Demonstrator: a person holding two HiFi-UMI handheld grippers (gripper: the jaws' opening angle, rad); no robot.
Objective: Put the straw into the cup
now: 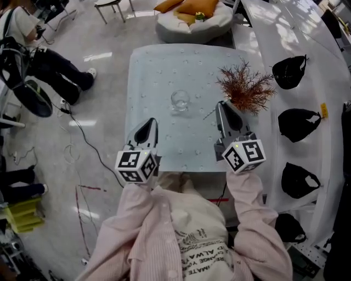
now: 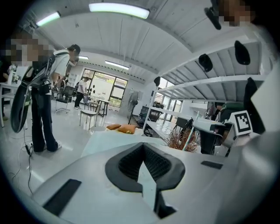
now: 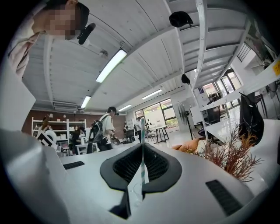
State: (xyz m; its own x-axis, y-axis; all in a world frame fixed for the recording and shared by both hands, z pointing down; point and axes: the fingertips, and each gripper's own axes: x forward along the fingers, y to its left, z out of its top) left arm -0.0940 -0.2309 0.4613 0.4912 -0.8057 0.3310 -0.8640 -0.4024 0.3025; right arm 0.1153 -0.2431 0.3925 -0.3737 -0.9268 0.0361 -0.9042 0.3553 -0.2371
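Two grippers are held over the near half of the pale table [image 1: 159,71], one in each of your hands, and both point away from you.

Left gripper [image 1: 152,122]: its own view shows the dark ribbed pads [image 2: 127,162] meeting at their tips. Only bare table surface shows in the wedge behind them, and nothing is held. It hangs to the left of the cup and nearer you, clear of it.

Right gripper [image 1: 220,104]: its own view shows the fingers closed on the straw [image 3: 142,131]. The straw is a thin pale stick with a greenish stripe, standing upright between the pads and rising past their tips. This gripper sits to the right of the cup, just beside a bunch of dried reddish-brown twigs [image 1: 247,88] at the table's right edge.

Cup [image 1: 180,100]: clear glass, upright on the table, near the middle. It lies beyond and between the two grippers and touches neither. The straw is in your right gripper, not in the cup.

Surroundings: your pink sleeves [image 1: 249,192] run up to the marker cubes. A white shelf along your right carries several black bags [image 1: 289,71]. A white cushion seat with orange pillows [image 1: 192,16] lies on the floor past the far end of the table. A person in dark trousers [image 1: 55,71] stands on the floor to the far left.
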